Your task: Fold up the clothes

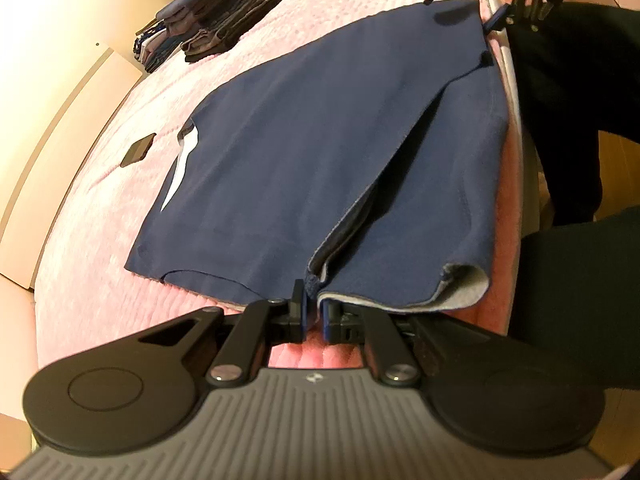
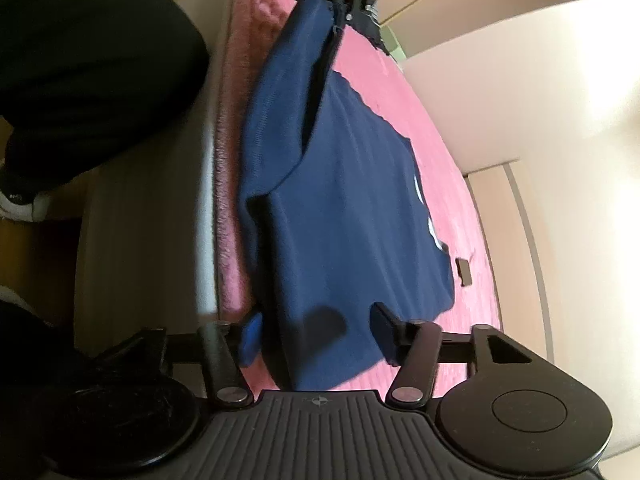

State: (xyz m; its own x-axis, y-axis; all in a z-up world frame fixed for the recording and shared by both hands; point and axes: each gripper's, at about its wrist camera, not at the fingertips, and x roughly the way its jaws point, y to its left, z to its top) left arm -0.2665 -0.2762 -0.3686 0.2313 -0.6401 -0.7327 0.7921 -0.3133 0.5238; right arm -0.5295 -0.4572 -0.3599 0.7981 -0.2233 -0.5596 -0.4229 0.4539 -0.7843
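Navy shirt (image 1: 304, 152) flat on pink bedspread (image 1: 104, 264), near bed edge. Left gripper (image 1: 313, 312) pinched on shirt hem. Right gripper (image 2: 316, 328) spread wide around opposite end. No readable writing.

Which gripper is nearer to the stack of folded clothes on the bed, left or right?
Right. The right gripper is at the navy garment's end that lies toward the stack of folded clothes. The left gripper pinches the opposite end.

Pink bedspread (image 1: 100, 272); small dark flat object (image 1: 138, 150) on it; cream wardrobe (image 1: 52, 40) behind.
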